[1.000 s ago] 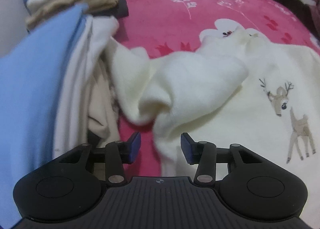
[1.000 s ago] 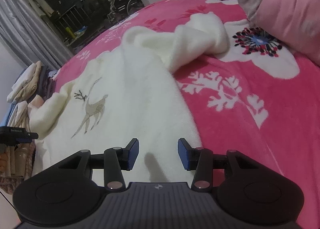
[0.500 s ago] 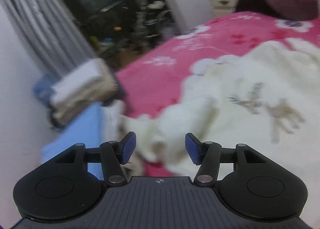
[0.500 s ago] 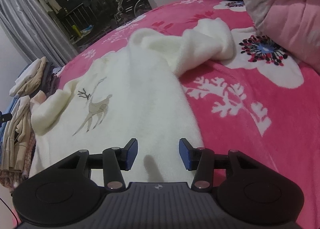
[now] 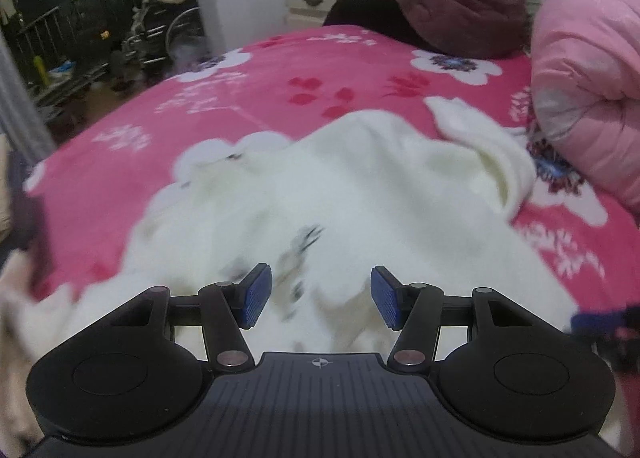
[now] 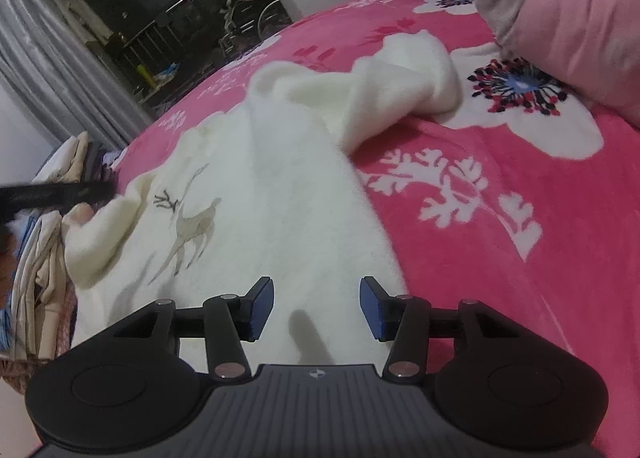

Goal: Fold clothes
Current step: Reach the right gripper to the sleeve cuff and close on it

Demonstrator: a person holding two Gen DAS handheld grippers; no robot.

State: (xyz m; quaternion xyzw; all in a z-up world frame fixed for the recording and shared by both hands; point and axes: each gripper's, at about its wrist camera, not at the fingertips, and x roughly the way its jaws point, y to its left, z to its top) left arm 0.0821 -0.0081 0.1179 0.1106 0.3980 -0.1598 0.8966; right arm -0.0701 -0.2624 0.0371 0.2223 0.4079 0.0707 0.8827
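Pink floral bedspread [image 6: 500, 258] carries the cream sweater [image 6: 260, 198]. The left gripper [image 5: 320, 296], fingers spread and empty, has swung from the 9 o'clock sleeve to the hem; the right gripper [image 6: 316, 308] is opening, holding nothing. Sleeve [image 6: 400, 90] at 1 o'clock is unfolded.

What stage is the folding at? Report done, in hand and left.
Done: a stack of folded clothes sits at the bed's edge. In hand: nothing; the cream deer sweater lies spread on the pink blanket, the left gripper open above it, the right gripper with jaws opening, nothing gripped. Left: both sleeves and the body still need folding.
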